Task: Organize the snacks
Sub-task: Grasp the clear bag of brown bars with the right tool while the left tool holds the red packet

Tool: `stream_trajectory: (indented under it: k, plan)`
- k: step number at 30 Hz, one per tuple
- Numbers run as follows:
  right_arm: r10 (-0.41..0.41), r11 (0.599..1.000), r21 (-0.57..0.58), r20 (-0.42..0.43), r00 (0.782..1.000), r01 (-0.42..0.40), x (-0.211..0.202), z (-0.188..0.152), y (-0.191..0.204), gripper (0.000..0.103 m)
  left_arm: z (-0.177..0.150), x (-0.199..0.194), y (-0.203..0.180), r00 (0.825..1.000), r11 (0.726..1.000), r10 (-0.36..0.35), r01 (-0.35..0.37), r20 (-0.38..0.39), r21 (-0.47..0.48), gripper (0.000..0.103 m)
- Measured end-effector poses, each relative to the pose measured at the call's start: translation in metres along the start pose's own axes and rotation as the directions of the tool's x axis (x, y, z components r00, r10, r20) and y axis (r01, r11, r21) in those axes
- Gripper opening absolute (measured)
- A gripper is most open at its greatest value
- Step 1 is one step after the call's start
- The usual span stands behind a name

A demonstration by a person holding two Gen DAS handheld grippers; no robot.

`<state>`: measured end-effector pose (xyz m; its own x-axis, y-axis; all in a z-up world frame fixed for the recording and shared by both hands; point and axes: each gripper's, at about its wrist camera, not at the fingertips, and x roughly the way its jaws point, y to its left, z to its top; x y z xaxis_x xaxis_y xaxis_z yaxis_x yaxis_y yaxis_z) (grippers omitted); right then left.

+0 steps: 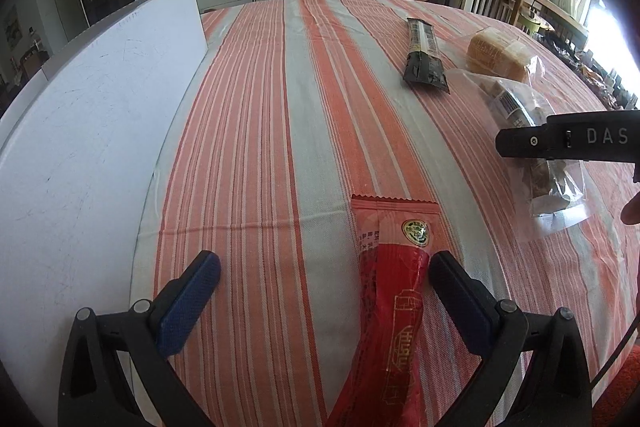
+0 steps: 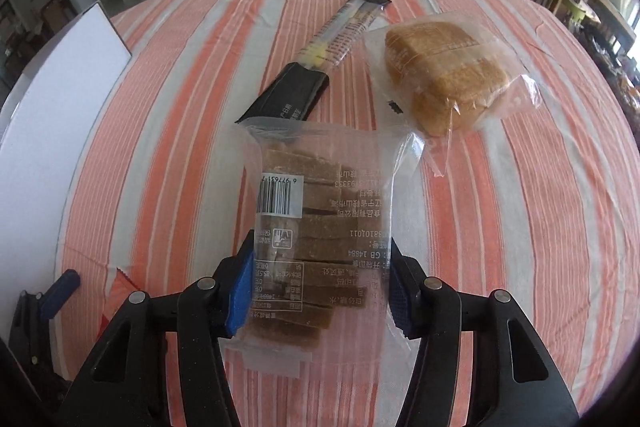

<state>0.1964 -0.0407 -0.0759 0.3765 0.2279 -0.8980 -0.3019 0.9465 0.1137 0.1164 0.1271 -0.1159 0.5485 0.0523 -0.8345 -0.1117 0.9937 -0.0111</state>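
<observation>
Lying on the striped cloth [image 2: 500,187], the clear bag of brown slices [image 2: 320,227] points its long axis straight ahead between the pads of the right gripper [image 2: 318,293], which touch its sides. The left gripper [image 1: 324,279] stands wide open around the red packet [image 1: 390,267], empty.

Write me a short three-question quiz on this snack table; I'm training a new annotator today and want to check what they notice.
1. True or false: the left tongs are clamped shut on the red packet.
2. Which item lies between the fingers of the right tongs? A) the bagged bread B) the clear bag of brown slices C) the black packet
3. Fill in: the white box stands on the ____ side of the striped tablecloth in the left wrist view.

Key: 1 false, they are open with the packet beside one finger; 2 B; 3 left.
</observation>
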Motion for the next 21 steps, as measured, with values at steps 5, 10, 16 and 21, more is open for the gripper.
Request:
stream_trajectory:
  k: [5,10,16,21]
  plan:
    - [0.136,0.981,0.133,0.051,0.989,-0.142,-0.045,-0.021,-0.047,0.058,0.004,-0.007,-0.001,1.000,0.999,-0.021,0.022,-0.016,0.023,0.068]
    - [0.159,0.968,0.184,0.068,0.985,-0.169,-0.071,-0.048,-0.071,0.058,0.006,-0.020,0.009,0.991,0.990,-0.136,0.135,-0.015,-0.043,0.024]
    - [0.179,0.959,0.214,0.060,0.982,-0.187,-0.082,-0.068,-0.072,0.058,0.002,-0.089,0.027,0.949,0.941,-0.309,0.315,0.064,-0.127,0.024]
    - [0.267,0.950,0.144,0.089,0.960,-0.278,-0.109,-0.059,-0.027,0.058,-0.001,-0.165,0.052,0.904,0.895,-0.398,0.420,0.159,-0.149,0.024]
